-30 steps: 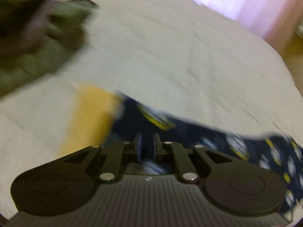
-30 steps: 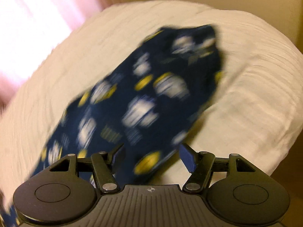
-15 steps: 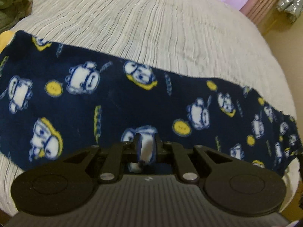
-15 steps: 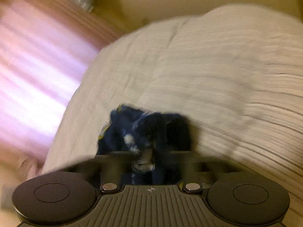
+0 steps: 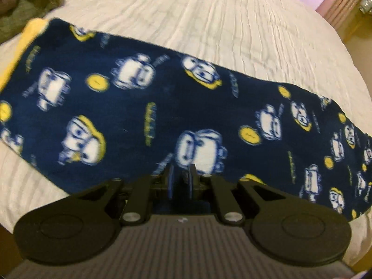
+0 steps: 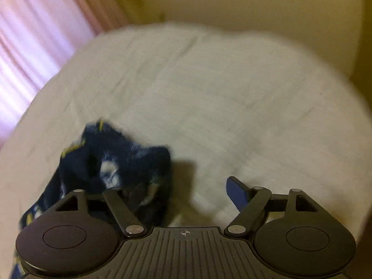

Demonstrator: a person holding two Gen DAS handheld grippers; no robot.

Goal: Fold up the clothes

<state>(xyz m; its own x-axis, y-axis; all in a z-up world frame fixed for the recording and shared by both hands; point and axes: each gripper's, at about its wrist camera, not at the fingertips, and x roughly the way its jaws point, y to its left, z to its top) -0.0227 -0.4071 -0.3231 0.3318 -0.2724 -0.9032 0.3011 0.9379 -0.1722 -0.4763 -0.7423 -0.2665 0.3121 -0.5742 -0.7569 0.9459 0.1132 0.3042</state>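
The left claw (image 5: 181, 178) is sitting nearly closed at the near edge of the navy printed garment (image 5: 162, 107); whether it is pinching the fleece cannot be told. The garment is lying stretched flat across the white bed (image 5: 232, 28), yellow band (image 5: 14, 62) at its left end. The right claw (image 6: 193, 187) is standing wide open, gripping nothing, with the garment's bunched end (image 6: 111, 162) against its left finger. Beyond, bare bedspread is running to the far edge.

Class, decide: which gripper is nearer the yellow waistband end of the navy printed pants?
Left. The left gripper sits at the pants' mid-length, waistband visible; the right gripper is at the bunched opposite end.
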